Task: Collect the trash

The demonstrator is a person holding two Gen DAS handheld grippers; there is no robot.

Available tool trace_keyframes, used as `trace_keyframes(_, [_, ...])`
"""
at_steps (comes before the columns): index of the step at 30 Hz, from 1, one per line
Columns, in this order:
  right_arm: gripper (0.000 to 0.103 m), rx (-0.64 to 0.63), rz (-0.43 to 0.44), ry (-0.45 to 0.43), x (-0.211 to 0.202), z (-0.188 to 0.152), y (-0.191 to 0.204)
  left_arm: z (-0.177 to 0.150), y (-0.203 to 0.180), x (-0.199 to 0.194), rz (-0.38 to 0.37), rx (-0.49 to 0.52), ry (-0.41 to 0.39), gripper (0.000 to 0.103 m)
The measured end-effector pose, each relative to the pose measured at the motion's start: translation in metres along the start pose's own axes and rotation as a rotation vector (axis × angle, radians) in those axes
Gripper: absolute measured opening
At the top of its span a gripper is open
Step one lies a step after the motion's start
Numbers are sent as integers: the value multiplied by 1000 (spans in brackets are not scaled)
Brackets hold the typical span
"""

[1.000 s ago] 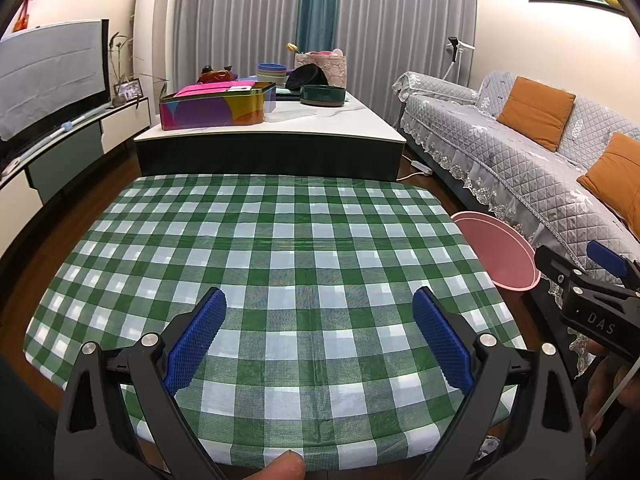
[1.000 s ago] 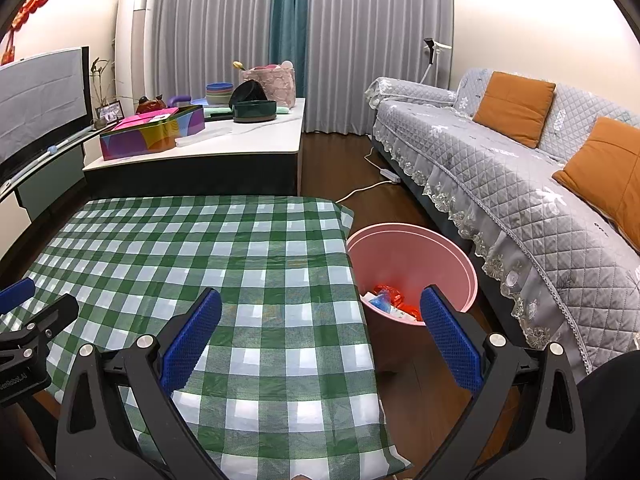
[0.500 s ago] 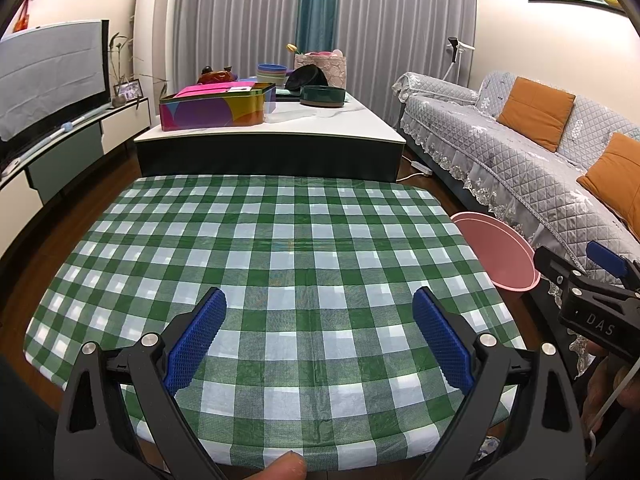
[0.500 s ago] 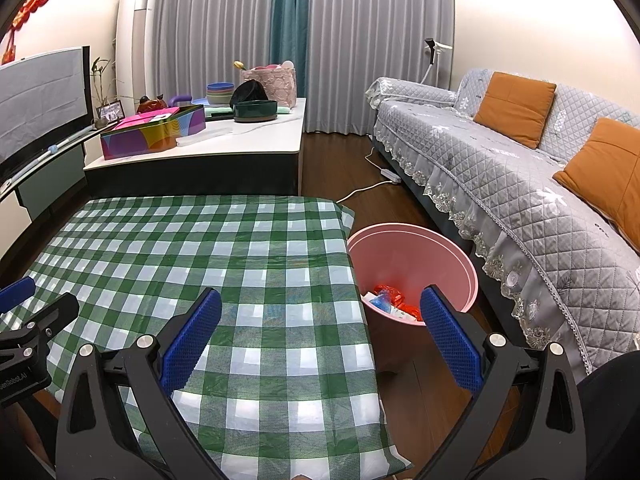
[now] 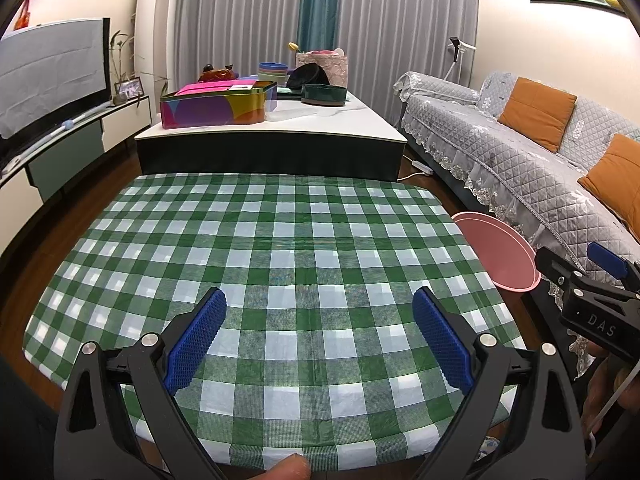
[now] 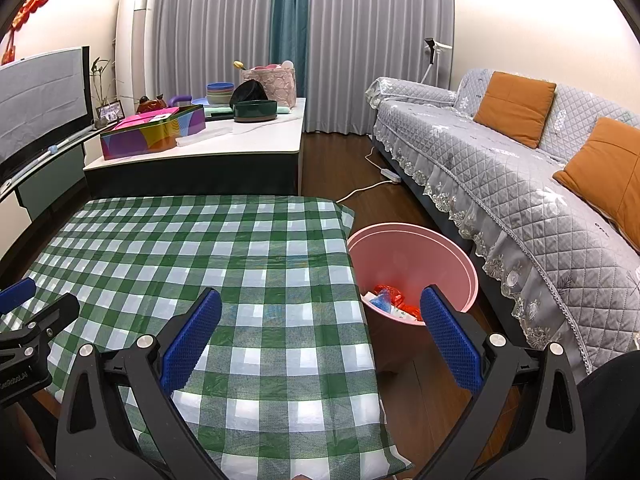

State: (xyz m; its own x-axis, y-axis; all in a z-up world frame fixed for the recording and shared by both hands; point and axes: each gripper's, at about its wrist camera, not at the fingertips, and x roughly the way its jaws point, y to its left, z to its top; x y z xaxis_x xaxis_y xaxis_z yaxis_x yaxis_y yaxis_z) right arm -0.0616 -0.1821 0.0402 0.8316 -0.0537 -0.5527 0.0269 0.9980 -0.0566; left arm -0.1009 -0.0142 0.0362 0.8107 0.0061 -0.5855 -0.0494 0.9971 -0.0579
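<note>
Checked table [image 5: 304,240] bare; pink bin [image 6: 412,248] beside right edge; left claw [image 5: 319,334], right claw [image 6: 320,332] both apart, empty.

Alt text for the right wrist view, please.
The open, empty right tool hangs over the corner of a green checked tablecloth; beside the table, a pink bin on the floor holds wrappers. A grey sofa lines the right wall.

grey curtains [image 6: 224,20] | quilted grey sofa [image 6: 500,188], orange cushions [image 6: 514,108] | dark wood floor [image 6: 340,164]

Both just hovering side by side: left gripper [image 5: 319,332] spread wide, right gripper [image 6: 321,332] too, nothing held.
</note>
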Motion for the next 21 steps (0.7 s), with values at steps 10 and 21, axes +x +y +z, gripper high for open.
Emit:
trace_keyframes(10, [98,0,0,0,0,0,0,0,-1,1,-1,3,-3,91])
trace_keyframes(21, [98,0,1,1,0,0,0,-1,-1,0,-2,10,-21,91])
